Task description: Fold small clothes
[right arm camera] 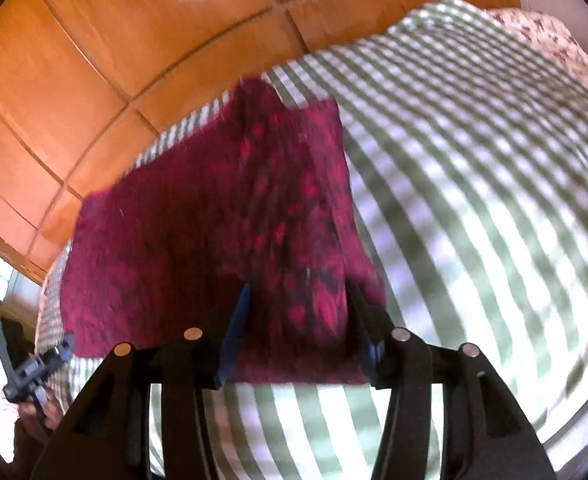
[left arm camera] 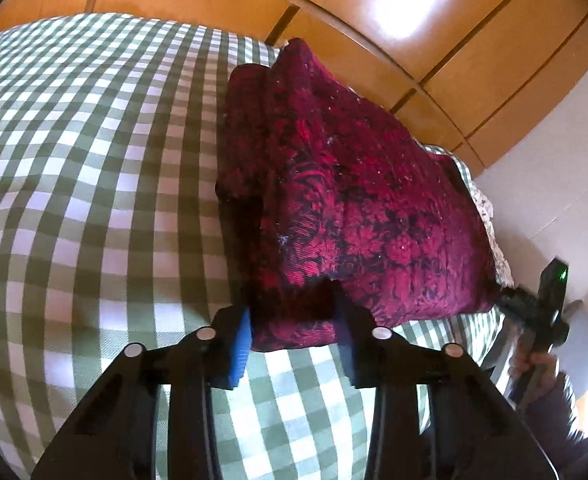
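Observation:
A dark red patterned garment lies partly folded on a green and white checked bed cover. My left gripper has its blue-padded jaws wide apart around the garment's near corner, not clamped. In the right wrist view the same garment fills the middle, blurred by motion. My right gripper stands with its jaws apart around the garment's other near edge. The right gripper also shows at the far right of the left wrist view, at the garment's corner.
Wooden wardrobe panels rise behind the bed. A floral pillow lies at the far right of the bed. The checked cover stretches wide beside the garment. The left gripper and the hand holding it show at lower left.

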`<control>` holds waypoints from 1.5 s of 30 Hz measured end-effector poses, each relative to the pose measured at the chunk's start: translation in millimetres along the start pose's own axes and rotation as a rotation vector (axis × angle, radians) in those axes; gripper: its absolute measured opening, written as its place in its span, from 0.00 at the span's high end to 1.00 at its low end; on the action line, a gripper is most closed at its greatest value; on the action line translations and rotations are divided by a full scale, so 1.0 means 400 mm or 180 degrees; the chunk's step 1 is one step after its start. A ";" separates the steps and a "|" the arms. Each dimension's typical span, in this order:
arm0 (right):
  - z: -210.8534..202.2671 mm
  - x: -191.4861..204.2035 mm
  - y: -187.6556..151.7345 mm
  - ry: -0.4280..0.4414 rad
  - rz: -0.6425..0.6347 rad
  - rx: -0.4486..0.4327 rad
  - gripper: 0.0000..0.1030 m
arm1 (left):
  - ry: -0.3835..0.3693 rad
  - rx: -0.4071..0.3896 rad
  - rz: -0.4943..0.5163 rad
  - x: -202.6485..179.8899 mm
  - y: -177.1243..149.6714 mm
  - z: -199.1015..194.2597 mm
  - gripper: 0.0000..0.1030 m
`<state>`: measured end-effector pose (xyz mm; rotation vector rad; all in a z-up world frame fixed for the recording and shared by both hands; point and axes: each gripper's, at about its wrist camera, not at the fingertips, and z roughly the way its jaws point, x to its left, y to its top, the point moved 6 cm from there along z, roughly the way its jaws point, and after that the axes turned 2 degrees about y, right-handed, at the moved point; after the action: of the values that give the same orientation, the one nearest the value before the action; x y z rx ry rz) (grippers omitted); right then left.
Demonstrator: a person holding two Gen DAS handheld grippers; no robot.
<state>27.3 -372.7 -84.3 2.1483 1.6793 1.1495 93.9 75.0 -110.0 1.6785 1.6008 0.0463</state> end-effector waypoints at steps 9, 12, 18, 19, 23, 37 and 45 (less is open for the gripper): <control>-0.088 0.028 -0.007 0.0168 -0.0072 -0.0035 0.88 | -0.0107 -0.0041 0.0089 -0.045 0.004 -0.046 0.90; -0.133 0.024 -0.041 0.0231 -0.0111 0.0040 0.88 | -0.0152 0.0013 0.0100 -0.050 -0.040 -0.087 0.90; -0.172 -0.009 -0.141 0.0179 -0.0133 0.0317 0.84 | -0.0108 0.0214 0.0250 -0.069 -0.165 -0.164 0.87; -0.175 -0.009 -0.139 0.0160 -0.0127 0.0296 0.76 | -0.0072 0.0201 0.0265 -0.067 -0.165 -0.170 0.85; -0.189 0.015 -0.073 0.0126 -0.0121 0.0007 0.58 | -0.0022 -0.0101 0.0082 -0.041 -0.098 -0.207 0.49; 0.027 0.079 0.140 -0.0372 -0.0295 -0.0026 0.78 | 0.0224 -0.0131 0.0004 -0.043 0.123 -0.023 0.82; -0.017 0.088 0.171 -0.0471 -0.0385 -0.0332 0.86 | 0.0638 -0.0272 0.0087 -0.018 0.148 0.008 0.89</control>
<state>75.9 -367.2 -24.7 1.9876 1.6231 0.9960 143.0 74.4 -76.1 1.6719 1.6971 0.3011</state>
